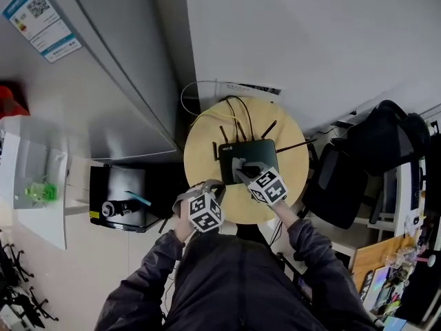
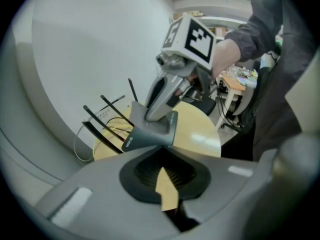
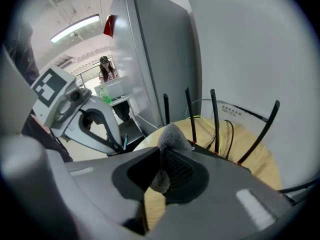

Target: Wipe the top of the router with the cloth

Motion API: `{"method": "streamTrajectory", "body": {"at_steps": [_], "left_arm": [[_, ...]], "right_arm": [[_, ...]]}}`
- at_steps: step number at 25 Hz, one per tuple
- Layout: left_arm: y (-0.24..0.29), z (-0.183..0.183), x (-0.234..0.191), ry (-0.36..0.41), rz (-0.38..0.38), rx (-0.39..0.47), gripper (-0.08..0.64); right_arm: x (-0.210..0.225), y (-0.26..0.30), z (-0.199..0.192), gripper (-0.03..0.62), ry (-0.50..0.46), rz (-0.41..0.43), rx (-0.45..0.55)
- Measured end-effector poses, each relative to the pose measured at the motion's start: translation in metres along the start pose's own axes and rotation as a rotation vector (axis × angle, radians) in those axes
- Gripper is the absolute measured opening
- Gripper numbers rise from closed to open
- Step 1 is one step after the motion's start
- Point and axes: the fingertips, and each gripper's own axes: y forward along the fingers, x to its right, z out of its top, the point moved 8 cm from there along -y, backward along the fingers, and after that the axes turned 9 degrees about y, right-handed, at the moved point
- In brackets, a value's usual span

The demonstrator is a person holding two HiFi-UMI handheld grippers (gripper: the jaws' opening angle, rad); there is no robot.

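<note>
A black router (image 1: pixel 256 152) with several upright antennas lies on the round wooden table (image 1: pixel 293 178). My right gripper (image 1: pixel 240 172) rests on the router's top, shut on a grey cloth (image 1: pixel 244 165). In the right gripper view the cloth (image 3: pixel 172 138) bunches up between the jaws, with the antennas (image 3: pixel 215 118) just beyond. My left gripper (image 1: pixel 204 197) hovers at the table's front left edge, off the router. Its jaws (image 2: pixel 161 148) are shut with nothing in them. From there I see the right gripper (image 2: pixel 159 115) pressing down on the router (image 2: pixel 131 138).
A tall grey fridge (image 1: pixel 103 67) stands close on the left. Yellow and black cables (image 1: pixel 207 112) loop behind the router by the white wall. A black chair with a bag (image 1: pixel 375 150) sits to the right. A black box (image 1: pixel 124 198) lies on the floor at left.
</note>
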Motion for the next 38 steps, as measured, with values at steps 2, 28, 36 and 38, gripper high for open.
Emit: {"method": "streamTrajectory", "body": {"at_steps": [2,28,36,38], "left_arm": [[0.003,0.001,0.001,-0.027,0.005,0.003,0.002],[0.014,-0.005,-0.029,-0.097,-0.005,-0.018,0.002],[0.024,0.003,-0.030,-0.091,-0.022,-0.017,0.002],[0.027,0.005,-0.030,-0.086,-0.027,-0.018,0.002]], "right_arm": [[0.011,0.014,0.005,0.029,0.040,0.014,-0.018],[0.089,0.116,0.001,0.029,0.169,0.028,-0.222],[0.139,0.076,-0.023,0.029,0.232,-0.050,-0.211],[0.151,0.065,-0.028,0.029,0.247,-0.071,-0.206]]}}
